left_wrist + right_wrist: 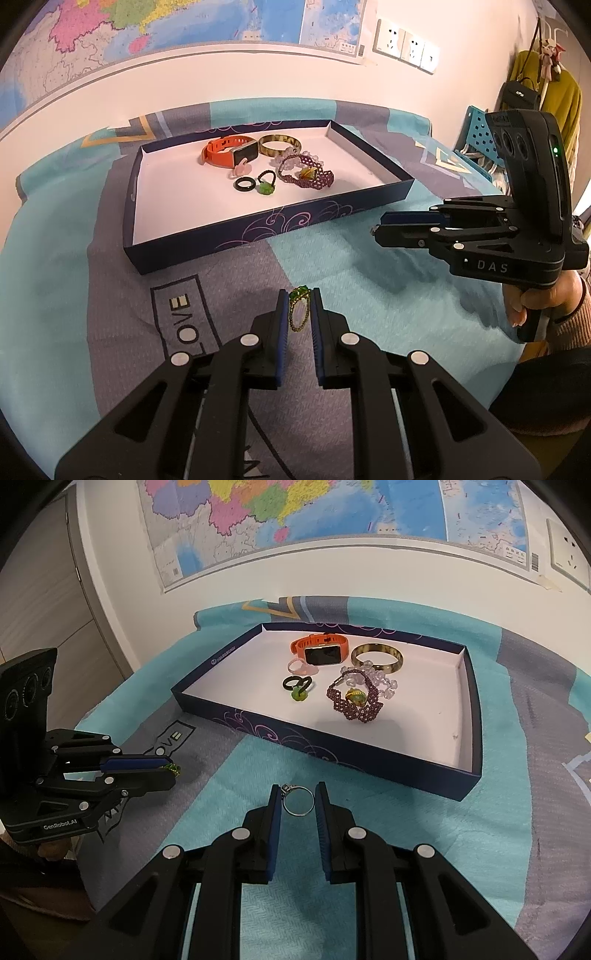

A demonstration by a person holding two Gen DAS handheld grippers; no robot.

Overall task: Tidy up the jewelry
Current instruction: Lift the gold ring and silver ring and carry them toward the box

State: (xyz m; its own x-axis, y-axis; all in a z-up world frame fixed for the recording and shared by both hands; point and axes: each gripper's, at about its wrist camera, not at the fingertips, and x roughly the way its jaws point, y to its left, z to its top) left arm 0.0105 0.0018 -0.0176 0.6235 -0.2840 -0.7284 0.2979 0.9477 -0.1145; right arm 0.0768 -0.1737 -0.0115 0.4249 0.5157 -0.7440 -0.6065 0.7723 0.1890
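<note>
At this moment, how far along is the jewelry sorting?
Mostly done: the watch, bangle and beaded pieces already lie in the tray. In hand: left tongs grip a green-stone ring, right tongs a silver ring. Left: both into the tray.

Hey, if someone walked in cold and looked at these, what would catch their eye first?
Probably the shallow dark tray on the blue bedspread, with an orange watch at the back among bracelets and rings. Next, each tool carries a ring short of the tray: the left gripper pinches a green beaded ring, the right gripper a silver ring.
</note>
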